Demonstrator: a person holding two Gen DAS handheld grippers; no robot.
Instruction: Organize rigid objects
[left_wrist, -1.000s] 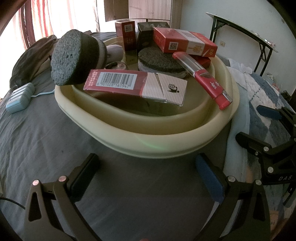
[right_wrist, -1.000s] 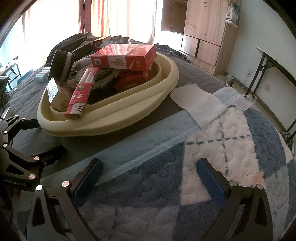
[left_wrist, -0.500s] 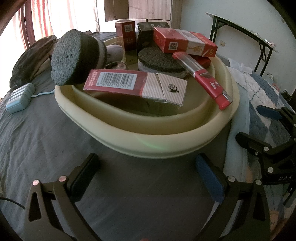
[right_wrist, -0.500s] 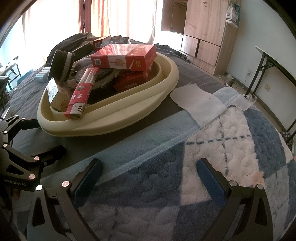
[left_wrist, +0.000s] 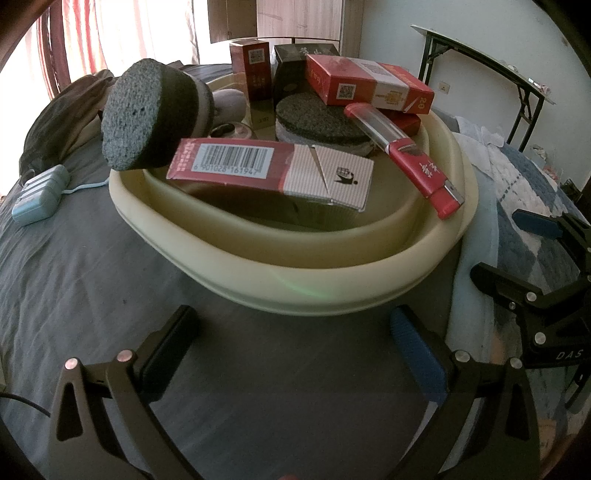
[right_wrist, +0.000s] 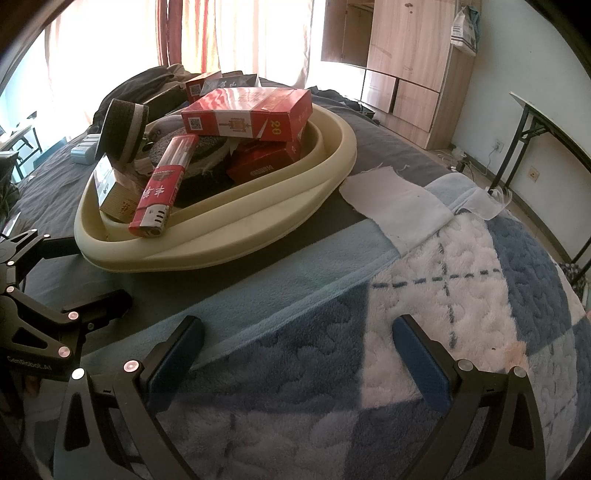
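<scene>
Both tongs (left_wrist: 291, 332) (right_wrist: 295, 339) gape over the blanketed bed (right_wrist: 424, 295).

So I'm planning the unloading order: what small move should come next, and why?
Probably ease the left gripper forward toward the barcode carton. Its jaws are open and empty, and that carton lies topmost at the near side of the cream basin, unobstructed. The right gripper is also open, over the blanket.
</scene>
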